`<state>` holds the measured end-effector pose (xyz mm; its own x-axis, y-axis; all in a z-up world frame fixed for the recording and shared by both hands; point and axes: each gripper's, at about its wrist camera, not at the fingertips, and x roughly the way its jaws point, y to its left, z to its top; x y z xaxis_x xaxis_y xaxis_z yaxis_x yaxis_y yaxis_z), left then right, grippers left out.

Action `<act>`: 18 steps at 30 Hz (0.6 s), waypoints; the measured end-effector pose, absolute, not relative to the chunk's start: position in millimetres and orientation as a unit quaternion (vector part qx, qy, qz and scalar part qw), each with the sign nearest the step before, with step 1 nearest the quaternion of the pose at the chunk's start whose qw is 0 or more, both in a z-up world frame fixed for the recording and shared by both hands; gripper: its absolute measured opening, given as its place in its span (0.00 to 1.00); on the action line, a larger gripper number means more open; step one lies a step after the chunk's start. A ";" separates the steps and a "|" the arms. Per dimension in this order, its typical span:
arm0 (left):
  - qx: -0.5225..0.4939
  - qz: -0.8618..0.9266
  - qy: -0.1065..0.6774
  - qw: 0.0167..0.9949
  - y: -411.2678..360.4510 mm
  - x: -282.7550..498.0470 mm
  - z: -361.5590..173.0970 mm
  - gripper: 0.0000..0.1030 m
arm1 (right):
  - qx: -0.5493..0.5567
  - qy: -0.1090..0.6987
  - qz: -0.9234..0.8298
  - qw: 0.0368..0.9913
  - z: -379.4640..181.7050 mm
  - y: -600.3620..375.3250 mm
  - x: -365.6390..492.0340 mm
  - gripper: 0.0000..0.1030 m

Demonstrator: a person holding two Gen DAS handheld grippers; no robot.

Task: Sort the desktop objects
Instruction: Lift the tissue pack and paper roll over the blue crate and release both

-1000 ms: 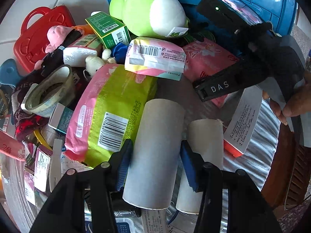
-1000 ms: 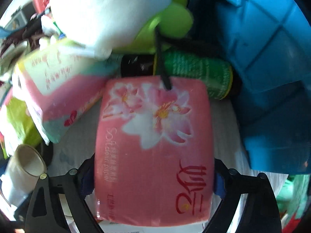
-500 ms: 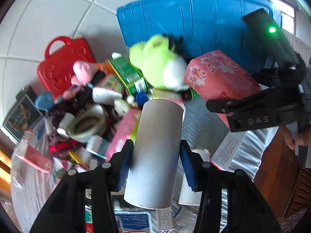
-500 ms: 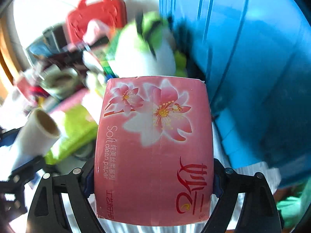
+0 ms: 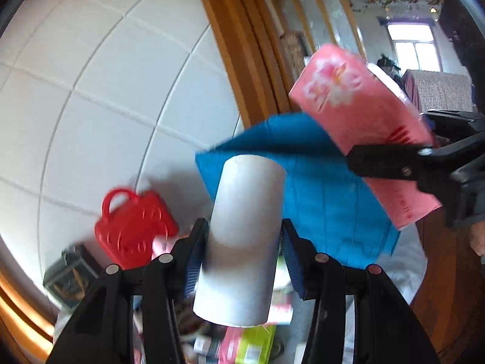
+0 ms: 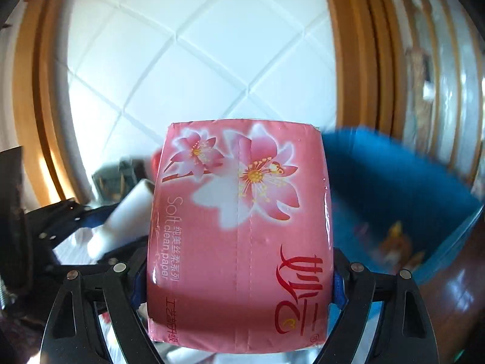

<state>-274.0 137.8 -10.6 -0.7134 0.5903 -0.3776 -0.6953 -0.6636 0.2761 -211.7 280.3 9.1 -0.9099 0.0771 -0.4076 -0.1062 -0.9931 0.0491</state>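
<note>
A white paper roll (image 5: 245,200) stands tilted between the blue pads of my left gripper (image 5: 244,236), which is shut on its sides and holds it up in the air. The right wrist view shows the same roll (image 6: 130,209) at the left. My right gripper (image 6: 238,273) is shut on a pink flowered tissue pack (image 6: 242,212) and grips its lower half. In the left wrist view the pack (image 5: 360,127) hangs high at the right, with one black finger (image 5: 391,166) across it. Both loads are above the blue plastic bin (image 5: 318,188).
The bin (image 6: 394,182) lies below at the right, with a blurred brownish thing inside. A red toy case (image 5: 133,227), a dark box (image 5: 69,276) and mixed packets (image 5: 248,342) cover the table below. White tiled wall and a wooden door frame (image 5: 251,45) stand behind.
Both grippers rose from the cluttered table and tipped up toward level, the left carrying the white roll and the right the pink pack. The table clutter sank to the bottom of both views.
</note>
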 end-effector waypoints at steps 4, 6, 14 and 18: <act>-0.086 0.903 0.190 0.375 196.1 -274.6 31.4 0.46 | -0.136 0.017 0.985 0.107 61.0 324.7 -192.2 0.85; -0.082 0.903 0.179 0.381 228.6 -281.6 46.2 0.46 | -0.127 0.019 0.983 0.128 77.5 356.2 -200.2 0.85; -0.098 0.906 0.178 0.372 361.9 -321.7 74.8 0.47 | -0.174 0.041 0.969 0.170 88.9 489.5 -256.4 0.86; -0.129 0.910 0.175 0.352 399.7 -344.1 74.6 0.47 | -0.194 0.073 0.963 0.172 73.6 544.7 -275.0 0.87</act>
